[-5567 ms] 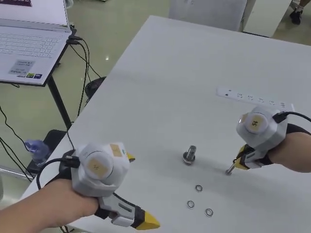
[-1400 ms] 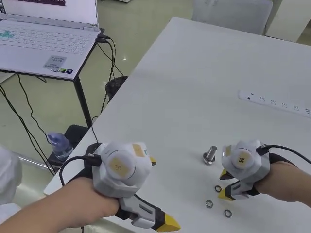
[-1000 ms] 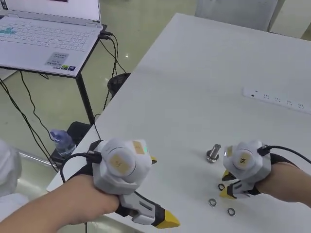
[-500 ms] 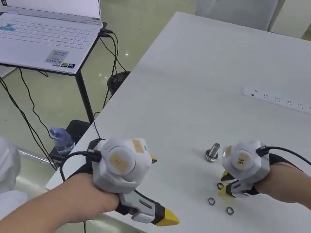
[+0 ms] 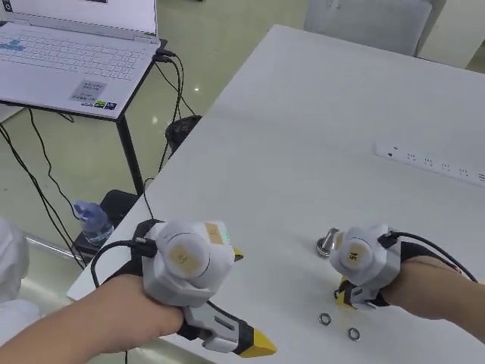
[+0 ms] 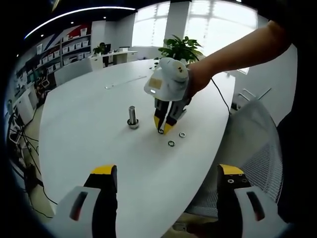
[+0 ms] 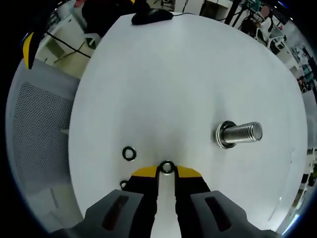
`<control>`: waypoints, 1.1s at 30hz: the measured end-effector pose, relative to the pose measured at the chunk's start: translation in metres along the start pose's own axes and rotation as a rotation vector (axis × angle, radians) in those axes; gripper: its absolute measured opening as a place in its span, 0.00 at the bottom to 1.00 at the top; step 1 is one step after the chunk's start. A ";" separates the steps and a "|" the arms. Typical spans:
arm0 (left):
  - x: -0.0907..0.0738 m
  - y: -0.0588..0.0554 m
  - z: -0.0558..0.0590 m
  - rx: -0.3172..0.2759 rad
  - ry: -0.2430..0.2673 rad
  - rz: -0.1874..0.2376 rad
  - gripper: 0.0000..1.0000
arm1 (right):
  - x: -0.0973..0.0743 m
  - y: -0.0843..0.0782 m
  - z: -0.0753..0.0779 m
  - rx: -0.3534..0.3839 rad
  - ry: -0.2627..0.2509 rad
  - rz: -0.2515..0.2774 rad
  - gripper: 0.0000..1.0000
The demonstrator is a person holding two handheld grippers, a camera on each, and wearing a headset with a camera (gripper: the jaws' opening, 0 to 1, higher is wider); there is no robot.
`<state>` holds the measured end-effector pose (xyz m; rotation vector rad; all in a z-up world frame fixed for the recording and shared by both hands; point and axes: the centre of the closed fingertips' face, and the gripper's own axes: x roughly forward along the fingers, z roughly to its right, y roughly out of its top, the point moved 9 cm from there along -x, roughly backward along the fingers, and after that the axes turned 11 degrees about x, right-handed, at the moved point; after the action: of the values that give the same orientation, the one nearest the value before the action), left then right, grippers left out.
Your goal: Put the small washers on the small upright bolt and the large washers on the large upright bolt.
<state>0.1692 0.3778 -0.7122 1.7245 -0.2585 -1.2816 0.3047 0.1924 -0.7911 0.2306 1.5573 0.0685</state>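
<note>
1. White table [image 5: 303, 114] takes up most of the head view, with pale floor off its left edge. Out there we see an open laptop [image 5: 68, 53] on a dark stand, black cables hanging beneath it, and a plastic bottle [image 5: 92, 220] on the floor.
2. At the table's near left edge we hold the left gripper [image 6: 167, 173]. Its own view shows the two yellow-tipped jaws spread wide with nothing between them, looking across the table at the work.
3. Next comes the upright bolt [image 5: 329, 241], standing on the table. In the head view the body of the right gripper [image 5: 344, 297] covers part of it. In the right gripper view its threaded shaft is bare above a wider metal ring at the base; we cannot tell whether that ring is the bolt's head or a washer.
4. Just beside the bolt, the right gripper points down at the table. Its jaws are drawn almost together and pinch a washer [image 7: 167, 166] at their very tips. That washer is near the bolt but apart from it. We cannot tell whether it touches the table.
5. Two loose washers [image 5: 325, 319] [image 5: 354, 334] lie flat on the table just on our side of the right gripper, apart from each other and from the bolt.
6. Farthest right, a white power strip [image 5: 432, 162] lies on the table, well beyond the bolt.
</note>
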 end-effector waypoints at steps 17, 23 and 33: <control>0.011 0.006 0.001 0.004 -0.002 0.010 0.86 | -0.020 -0.026 0.006 0.131 0.027 0.044 0.12; 0.017 0.012 -0.002 0.015 -0.006 0.013 0.87 | -0.039 -0.054 0.010 0.182 0.013 0.053 0.12; 0.021 0.012 -0.006 0.022 0.001 0.015 0.91 | -0.059 -0.091 0.020 0.264 -0.011 0.050 0.12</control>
<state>0.1873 0.3605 -0.7162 1.7386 -0.2857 -1.2712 0.3145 0.0899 -0.7509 0.4772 1.5486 -0.1003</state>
